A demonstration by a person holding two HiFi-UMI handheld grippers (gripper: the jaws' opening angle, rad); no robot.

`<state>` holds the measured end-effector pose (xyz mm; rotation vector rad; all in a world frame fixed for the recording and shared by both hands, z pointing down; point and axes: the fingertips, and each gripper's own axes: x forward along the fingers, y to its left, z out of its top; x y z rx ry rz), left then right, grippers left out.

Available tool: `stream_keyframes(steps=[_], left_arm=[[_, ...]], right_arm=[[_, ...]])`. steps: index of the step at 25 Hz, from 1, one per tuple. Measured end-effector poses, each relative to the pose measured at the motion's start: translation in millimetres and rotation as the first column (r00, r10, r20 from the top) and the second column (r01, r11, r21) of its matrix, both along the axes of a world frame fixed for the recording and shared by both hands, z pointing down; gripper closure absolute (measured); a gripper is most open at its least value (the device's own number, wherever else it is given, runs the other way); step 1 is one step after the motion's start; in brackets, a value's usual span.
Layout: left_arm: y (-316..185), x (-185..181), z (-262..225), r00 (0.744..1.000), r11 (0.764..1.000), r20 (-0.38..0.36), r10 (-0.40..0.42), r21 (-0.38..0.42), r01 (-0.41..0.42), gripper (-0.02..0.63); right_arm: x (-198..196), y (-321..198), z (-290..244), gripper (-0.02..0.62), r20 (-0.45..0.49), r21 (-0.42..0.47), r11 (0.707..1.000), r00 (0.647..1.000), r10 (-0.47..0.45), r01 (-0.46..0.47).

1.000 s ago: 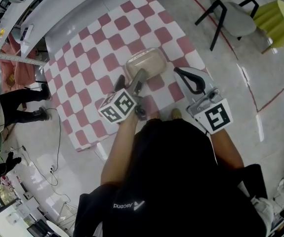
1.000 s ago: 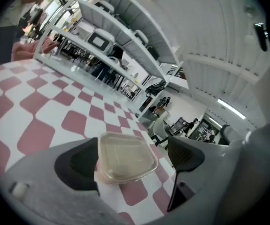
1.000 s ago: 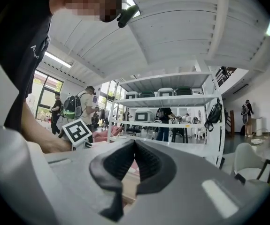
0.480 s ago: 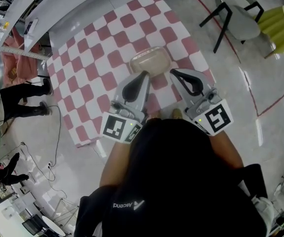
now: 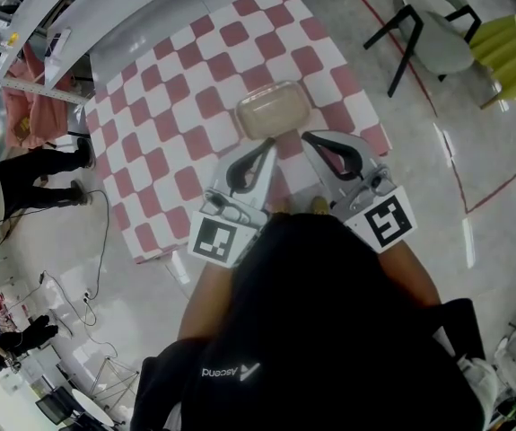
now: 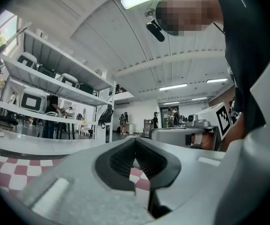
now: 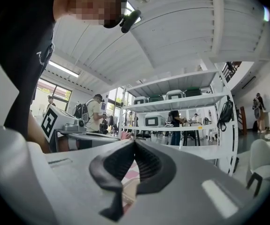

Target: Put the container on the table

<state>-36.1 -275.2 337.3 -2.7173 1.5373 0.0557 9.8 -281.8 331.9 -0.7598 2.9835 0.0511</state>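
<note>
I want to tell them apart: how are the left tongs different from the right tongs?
The left tongs slant up toward the right in the head view; the right tongs slant up toward the left. The left tongs' marker cube shows a different black-and-white pattern from the right tongs' cube. Both are shut, hold nothing, and sit just short of the container on the checked table.

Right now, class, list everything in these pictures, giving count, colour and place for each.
container: one, beige, on the table, ahead of both grippers
table: one, red-and-white checks, centre
chair: one, grey with black legs, upper right
yellow object: one, right of the chair
shelves: one rack, white, background
left gripper: one, grey, shut, empty
right gripper: one, grey, shut, empty
</note>
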Motion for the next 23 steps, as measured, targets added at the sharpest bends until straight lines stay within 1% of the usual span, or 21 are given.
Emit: stream_keyframes(steps=[9, 23], left_arm=[[0.4, 2.5, 0.8, 1.0, 1.0, -0.024, 0.009, -0.006, -0.009, 0.597], [0.1, 4.9, 1.4, 1.0, 1.0, -0.023, 0.005, -0.009, -0.005, 0.597]], right_arm=[[-0.2, 4.2, 2.2, 0.592, -0.006, -0.003, 1.0, 1.0, -0.004, 0.004], [5.0, 1.7, 2.7, 0.592, -0.006, -0.003, 1.0, 1.0, 0.005, -0.006]])
